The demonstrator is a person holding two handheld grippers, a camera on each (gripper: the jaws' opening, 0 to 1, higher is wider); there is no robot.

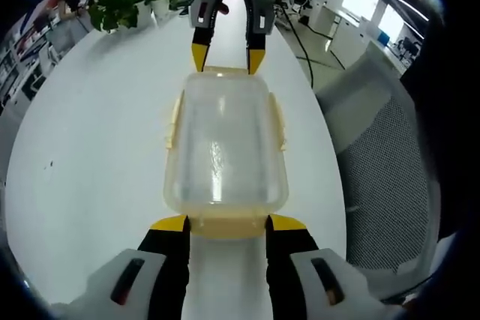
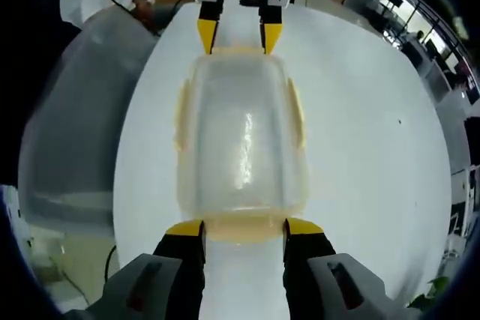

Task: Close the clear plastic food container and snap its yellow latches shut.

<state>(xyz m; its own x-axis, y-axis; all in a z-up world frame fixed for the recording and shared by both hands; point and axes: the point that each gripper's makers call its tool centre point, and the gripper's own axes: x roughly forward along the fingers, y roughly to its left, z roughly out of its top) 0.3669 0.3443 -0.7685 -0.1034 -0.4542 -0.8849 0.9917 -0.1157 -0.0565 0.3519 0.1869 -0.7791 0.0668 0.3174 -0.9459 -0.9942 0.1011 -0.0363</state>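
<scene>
left tool (image 1: 225,222): spread, tips at near end latch | container (image 1: 225,148): lid on, flat on white table (image 1: 90,170), between both tools | right tool (image 2: 244,227): spread at opposite end | step: latching | next: likely press end latches (image 2: 244,228) down, then side ones

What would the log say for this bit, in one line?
container: lid on, on white table | left gripper: open at near-end latch | right gripper: open at opposite-end latch
</scene>
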